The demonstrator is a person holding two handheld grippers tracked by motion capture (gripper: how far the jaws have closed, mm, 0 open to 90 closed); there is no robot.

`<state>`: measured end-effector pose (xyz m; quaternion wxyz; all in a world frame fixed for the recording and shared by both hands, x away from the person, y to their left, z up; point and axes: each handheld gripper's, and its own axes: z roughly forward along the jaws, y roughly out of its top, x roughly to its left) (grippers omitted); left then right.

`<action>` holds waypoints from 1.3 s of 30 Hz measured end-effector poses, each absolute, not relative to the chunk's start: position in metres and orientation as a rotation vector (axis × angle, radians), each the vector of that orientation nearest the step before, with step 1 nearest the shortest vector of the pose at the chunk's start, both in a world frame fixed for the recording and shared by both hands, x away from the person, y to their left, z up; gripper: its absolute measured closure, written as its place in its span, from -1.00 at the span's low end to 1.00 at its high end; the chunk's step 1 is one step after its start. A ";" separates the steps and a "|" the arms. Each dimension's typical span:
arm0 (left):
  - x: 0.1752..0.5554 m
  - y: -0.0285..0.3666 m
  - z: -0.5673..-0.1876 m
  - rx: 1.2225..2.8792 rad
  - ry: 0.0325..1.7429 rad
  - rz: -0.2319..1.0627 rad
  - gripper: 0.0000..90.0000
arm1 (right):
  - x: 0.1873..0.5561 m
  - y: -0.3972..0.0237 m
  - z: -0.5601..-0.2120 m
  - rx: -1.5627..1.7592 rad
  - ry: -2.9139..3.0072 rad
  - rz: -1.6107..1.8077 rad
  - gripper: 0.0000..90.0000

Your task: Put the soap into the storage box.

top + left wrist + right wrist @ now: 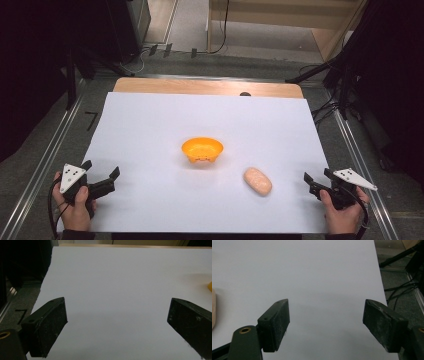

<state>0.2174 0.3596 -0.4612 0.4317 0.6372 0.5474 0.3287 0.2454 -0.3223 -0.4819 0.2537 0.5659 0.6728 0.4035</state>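
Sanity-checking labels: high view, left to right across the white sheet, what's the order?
left gripper → orange bowl → pale bread roll → right gripper. Both grippers are open and hold nothing.

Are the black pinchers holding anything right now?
No, nothing. The left gripper and right gripper both stand open over the white sheet, apart from the pale oval bread roll and the orange plastic bowl.

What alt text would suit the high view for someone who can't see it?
An orange plastic bowl and a pale oval bread roll sit apart on a white sheet; the left gripper and right gripper rest open at its near corners.
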 end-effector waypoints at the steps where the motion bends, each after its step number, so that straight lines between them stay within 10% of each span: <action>1: 0.217 0.359 -0.461 1.587 1.363 0.820 -0.94 | 0.246 -0.322 -0.482 1.545 1.846 1.082 -0.51; 39: 0.219 0.357 -0.461 1.624 1.352 0.819 -0.94 | 0.264 -0.275 -0.435 1.275 2.309 1.026 -0.02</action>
